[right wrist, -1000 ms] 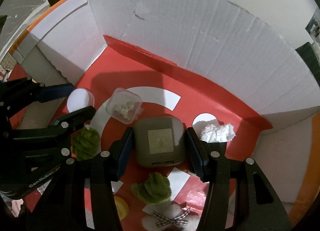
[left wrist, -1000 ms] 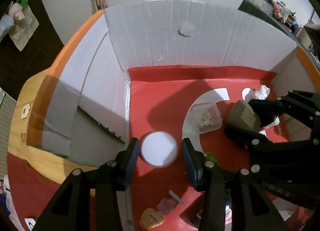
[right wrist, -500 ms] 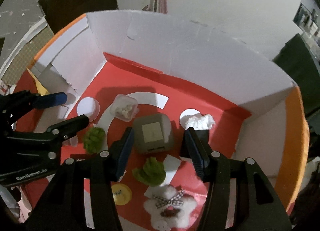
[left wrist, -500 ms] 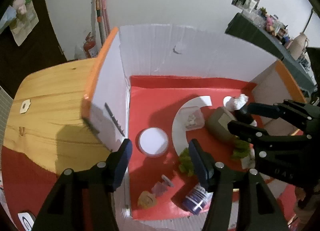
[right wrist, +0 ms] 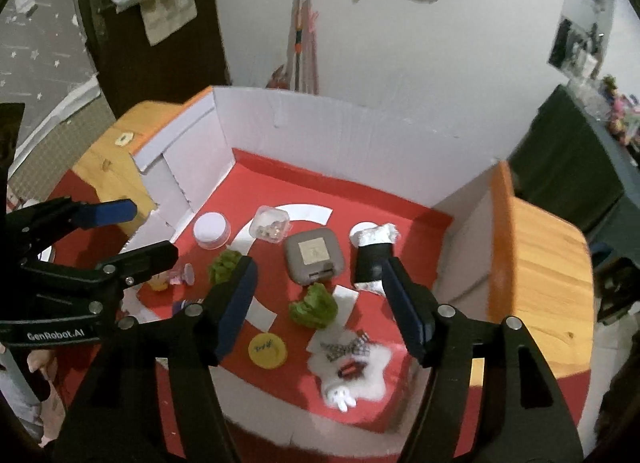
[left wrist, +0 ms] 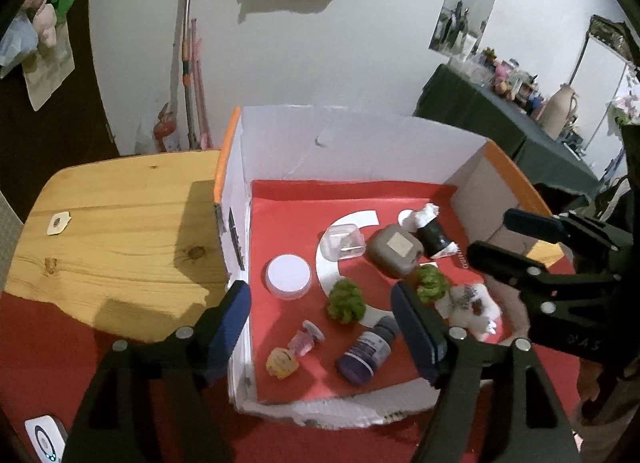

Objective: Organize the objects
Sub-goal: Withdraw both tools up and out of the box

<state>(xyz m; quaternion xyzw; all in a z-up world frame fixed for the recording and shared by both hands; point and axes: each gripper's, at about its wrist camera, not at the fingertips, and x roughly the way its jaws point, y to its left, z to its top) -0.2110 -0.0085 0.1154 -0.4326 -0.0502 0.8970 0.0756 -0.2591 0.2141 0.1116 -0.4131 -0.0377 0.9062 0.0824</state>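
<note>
A red-floored cardboard box (left wrist: 288,215) (right wrist: 288,183) holds several small things: a round white lid (left wrist: 289,275) (right wrist: 211,229), a clear plastic tub (left wrist: 344,247) (right wrist: 269,223), a grey square case (left wrist: 395,251) (right wrist: 314,255), two green fuzzy balls (left wrist: 346,301) (right wrist: 313,306), a dark blue bottle (left wrist: 367,351), a white plush toy (right wrist: 352,367) and a yellow disc (right wrist: 267,349). My left gripper (left wrist: 320,315) is open and empty, high above the box's near edge. My right gripper (right wrist: 316,295) is open and empty, also raised above the box.
The box stands on a wooden table (left wrist: 120,223) with a red cloth (left wrist: 48,343) at the front. A black holder with crumpled white tissue (right wrist: 374,251) sits beside the case. A dark side table (left wrist: 500,123) with clutter stands at the far right.
Both grippers have pulled up and back from the box, so the whole box and the room wall now show. Both stayed open and empty.
</note>
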